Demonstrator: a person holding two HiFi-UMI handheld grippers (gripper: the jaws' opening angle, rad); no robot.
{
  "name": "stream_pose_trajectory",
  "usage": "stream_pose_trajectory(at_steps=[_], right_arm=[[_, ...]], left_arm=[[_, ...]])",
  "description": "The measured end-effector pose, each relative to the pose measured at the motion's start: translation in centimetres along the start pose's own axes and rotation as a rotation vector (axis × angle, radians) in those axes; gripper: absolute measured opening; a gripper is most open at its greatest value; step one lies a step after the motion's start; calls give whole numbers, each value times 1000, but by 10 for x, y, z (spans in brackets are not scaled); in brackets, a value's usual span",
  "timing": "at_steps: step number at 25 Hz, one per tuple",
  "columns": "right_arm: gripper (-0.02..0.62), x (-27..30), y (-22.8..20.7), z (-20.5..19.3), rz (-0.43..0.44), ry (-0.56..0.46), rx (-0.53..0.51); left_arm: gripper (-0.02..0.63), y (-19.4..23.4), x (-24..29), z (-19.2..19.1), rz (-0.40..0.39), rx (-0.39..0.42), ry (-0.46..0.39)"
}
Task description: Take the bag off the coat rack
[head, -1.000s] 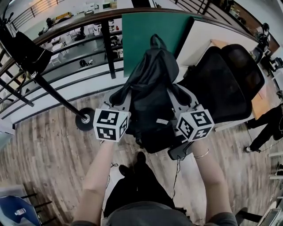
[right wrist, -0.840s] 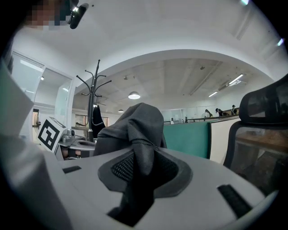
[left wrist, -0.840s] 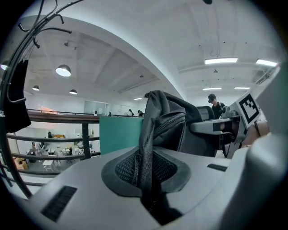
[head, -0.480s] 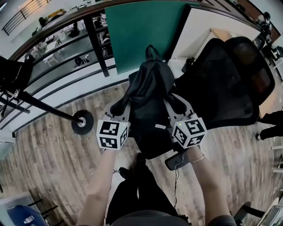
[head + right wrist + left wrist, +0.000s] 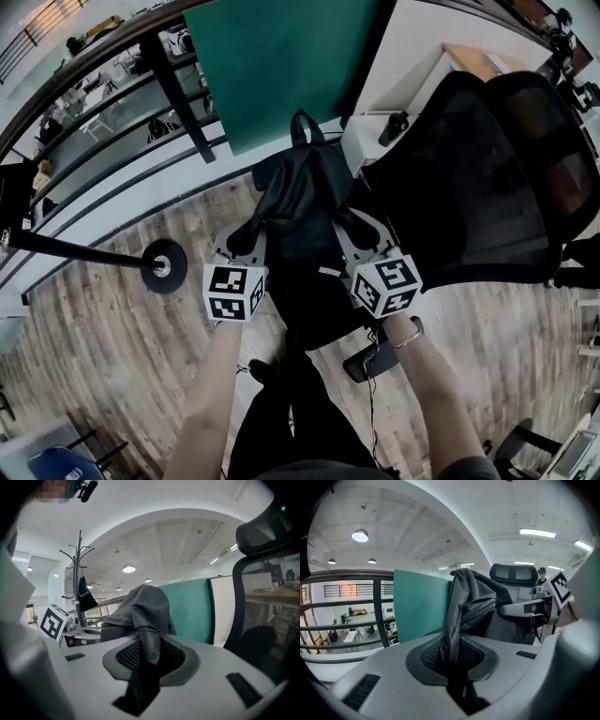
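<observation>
Both my jaws are clamped on the black bag (image 5: 305, 234), which hangs between them over the wooden floor (image 5: 103, 328), clear of the coat rack (image 5: 79, 559) and just in front of an office chair (image 5: 469, 178).

Only the head view shows the whole arrangement. My left gripper (image 5: 246, 236) and right gripper (image 5: 361, 234) flank the bag at about the same height. The rack's round base (image 5: 164, 265) stands well apart to my left, and a green panel (image 5: 281, 66) rises beyond the bag's top loop.

The left gripper view shows what the head view cannot: its jaws nearly together, pinching a mesh-backed strap that runs up to the bag's zipped edge. A railing (image 5: 347, 576) and an open hall lie behind.

The right gripper view shows its jaws likewise nearly closed, on a fold of the bag's fabric. It alone catches the top of the rack, its hooks spread under the ceiling and one dark item (image 5: 84, 595) hanging from it, well behind the bag. The marker cube (image 5: 54, 620) of my left gripper shows at that view's lower left.
</observation>
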State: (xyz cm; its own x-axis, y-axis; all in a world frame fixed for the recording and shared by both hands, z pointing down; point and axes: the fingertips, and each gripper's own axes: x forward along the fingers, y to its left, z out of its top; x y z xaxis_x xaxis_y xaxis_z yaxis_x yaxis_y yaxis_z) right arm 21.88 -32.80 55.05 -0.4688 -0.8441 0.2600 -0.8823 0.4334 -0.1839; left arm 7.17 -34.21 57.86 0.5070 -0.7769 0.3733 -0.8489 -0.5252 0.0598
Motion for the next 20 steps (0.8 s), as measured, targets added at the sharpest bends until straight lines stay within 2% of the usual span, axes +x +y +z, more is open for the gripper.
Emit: stream_pose_trajectory(at_steps=[5,20], right_arm=[[91,20,-17,-23,1,35,24],[97,83,-36,-40,14,102,27]], left_arm=[[66,5,25,-22,12,-17,28],[69,48,72,-48,59,-81,123]])
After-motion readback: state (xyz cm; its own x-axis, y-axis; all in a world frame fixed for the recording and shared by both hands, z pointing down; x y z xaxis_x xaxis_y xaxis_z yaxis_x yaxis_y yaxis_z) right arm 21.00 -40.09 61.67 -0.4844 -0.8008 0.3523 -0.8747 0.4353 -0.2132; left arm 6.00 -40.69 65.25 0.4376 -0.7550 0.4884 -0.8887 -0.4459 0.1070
